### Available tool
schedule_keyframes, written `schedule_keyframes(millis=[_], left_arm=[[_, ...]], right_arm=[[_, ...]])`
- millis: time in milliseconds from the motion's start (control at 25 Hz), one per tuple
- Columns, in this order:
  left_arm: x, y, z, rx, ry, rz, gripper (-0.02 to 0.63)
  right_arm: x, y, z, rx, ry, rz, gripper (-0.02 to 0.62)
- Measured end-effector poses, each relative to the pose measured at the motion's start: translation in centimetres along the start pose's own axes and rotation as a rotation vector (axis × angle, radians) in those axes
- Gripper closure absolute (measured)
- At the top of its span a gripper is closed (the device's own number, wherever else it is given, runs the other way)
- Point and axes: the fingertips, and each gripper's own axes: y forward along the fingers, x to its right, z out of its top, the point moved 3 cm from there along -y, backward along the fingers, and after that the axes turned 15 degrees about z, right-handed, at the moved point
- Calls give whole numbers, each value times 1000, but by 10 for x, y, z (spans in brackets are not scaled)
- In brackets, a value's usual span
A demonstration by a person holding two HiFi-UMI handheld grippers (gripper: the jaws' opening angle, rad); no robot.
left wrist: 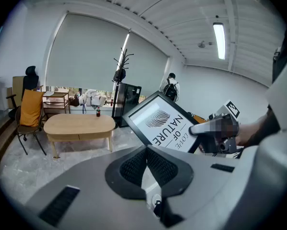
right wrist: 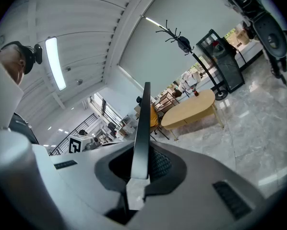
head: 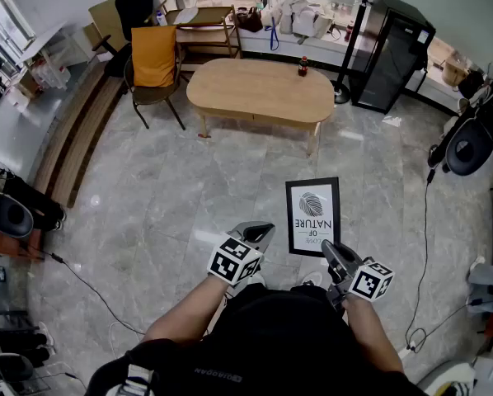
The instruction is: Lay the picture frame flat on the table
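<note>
A: The right claw (head: 329, 248) is clamped on the picture frame (head: 312, 215); in the right gripper view the frame stands edge-on between the two jaws, a thin black strip against the dark ribbed pads.

B: And the left claw (head: 259, 231)?

A: Jaws together, with nothing between them; its pads show the same fine ribbing, set in smooth grey plastic.

B: Where is the frame?

A: Up in the air in front of the person, over the floor (head: 189, 188) and well apart from the desk (head: 259, 89); the claw grips it near one corner of its lower edge.

B: What does the frame hold?

A: A white sheet with a grey, finely lined leaf shape and the words LOVE OF NATURE; the moulding is black, narrow and rectangular.

B: The desk?

A: Pale wood, a rounded oval top on short legs; a small bottle (head: 302, 65) of dark drink with a red cap stands near its far edge.

B: Anything around it?

A: A chair (head: 153, 56) with an orange cover at the left end; a tall black cabinet (head: 392, 52) to the right; the floor is glossy grey marbled tile.
</note>
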Motion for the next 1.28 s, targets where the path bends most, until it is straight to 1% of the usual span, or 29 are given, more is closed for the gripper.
schedule_keyframes(millis=[240, 400, 560, 880, 1080, 1280], left_arm=[[-8, -15, -1, 10, 28, -4, 601], [-17, -22, 0, 21, 12, 8, 601], [-23, -30, -9, 20, 2, 13, 601], [-36, -33, -28, -19, -38, 10, 601], [-44, -14, -31, -36, -62, 32, 601], [-55, 4, -17, -49, -71, 57, 601]], right_arm=[[-10, 6, -8, -6, 1, -12, 572], [-15, 15, -9, -14, -6, -2, 573], [-20, 23, -14, -22, -11, 2, 572], [-22, 32, -24, -28, 62, 12, 572], [-3, 39, -18, -41, 93, 24, 572], [28, 60, 8, -56, 105, 65, 573]])
